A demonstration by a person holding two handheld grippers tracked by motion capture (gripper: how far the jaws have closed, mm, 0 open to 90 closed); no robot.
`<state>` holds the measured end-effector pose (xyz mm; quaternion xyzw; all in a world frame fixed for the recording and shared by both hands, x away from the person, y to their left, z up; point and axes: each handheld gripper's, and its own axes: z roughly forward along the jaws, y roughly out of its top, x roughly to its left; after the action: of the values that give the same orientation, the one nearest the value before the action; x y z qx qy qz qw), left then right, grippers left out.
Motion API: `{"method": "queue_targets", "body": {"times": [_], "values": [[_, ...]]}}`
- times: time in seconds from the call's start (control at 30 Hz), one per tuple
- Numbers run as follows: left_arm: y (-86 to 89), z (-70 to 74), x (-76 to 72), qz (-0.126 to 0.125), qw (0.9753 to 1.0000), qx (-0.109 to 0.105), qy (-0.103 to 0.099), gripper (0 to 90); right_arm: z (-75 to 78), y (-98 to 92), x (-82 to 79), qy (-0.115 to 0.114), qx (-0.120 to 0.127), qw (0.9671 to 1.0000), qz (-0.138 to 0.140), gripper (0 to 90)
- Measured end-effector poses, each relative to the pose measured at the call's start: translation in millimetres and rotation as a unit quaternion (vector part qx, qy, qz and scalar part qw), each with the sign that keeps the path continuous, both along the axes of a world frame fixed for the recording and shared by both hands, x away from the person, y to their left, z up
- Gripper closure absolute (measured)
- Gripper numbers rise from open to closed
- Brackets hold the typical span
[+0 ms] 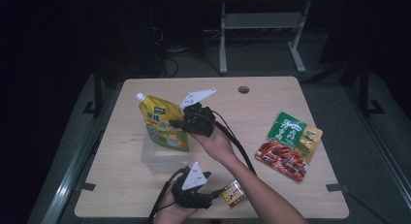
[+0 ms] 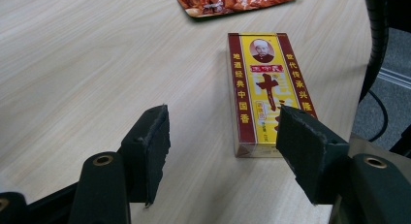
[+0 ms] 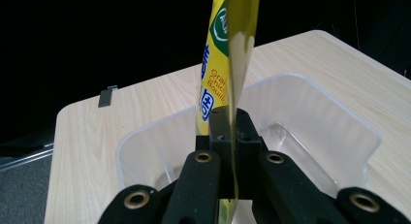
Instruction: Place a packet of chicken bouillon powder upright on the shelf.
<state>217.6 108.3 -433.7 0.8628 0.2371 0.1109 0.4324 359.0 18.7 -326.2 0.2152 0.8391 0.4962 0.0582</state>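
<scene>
Right gripper (image 1: 180, 121) clamped tight on the edge of the yellow spouted pouch (image 1: 164, 123), holding it up over the clear plastic tub (image 1: 157, 156).

The pouch hangs right above the tub, bottom end about at the rim. Down near the table's front edge the left gripper (image 1: 215, 193) sits with jaws wide apart, gripping nothing, pointing at a small yellow-and-red box (image 2: 266, 90). A green-and-red snack packet (image 1: 289, 145) lies off to the right.
</scene>
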Motion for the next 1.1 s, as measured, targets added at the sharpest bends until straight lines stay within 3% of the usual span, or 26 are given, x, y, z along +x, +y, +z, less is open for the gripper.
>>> {"method": "queue_targets", "body": {"times": [0.37,0.73,1.1], "values": [[0.0,0.5,-1.6,-0.003,1.0000,0.000,0.002,36.2,-14.7,12.9,0.9,-0.003,-0.012,0.9999,0.002,89.6],[0.1,0.6,-2.4,-0.005,1.0000,0.001,0.000,36.3,-37.5,20.9,-6.0,0.011,-0.027,0.9995,-0.009,89.4],[0.7,0.2,-2.6,-0.004,1.0000,0.000,0.002,36.4,-41.7,20.8,-6.5,0.025,-0.016,0.9992,-0.028,88.7]]}}
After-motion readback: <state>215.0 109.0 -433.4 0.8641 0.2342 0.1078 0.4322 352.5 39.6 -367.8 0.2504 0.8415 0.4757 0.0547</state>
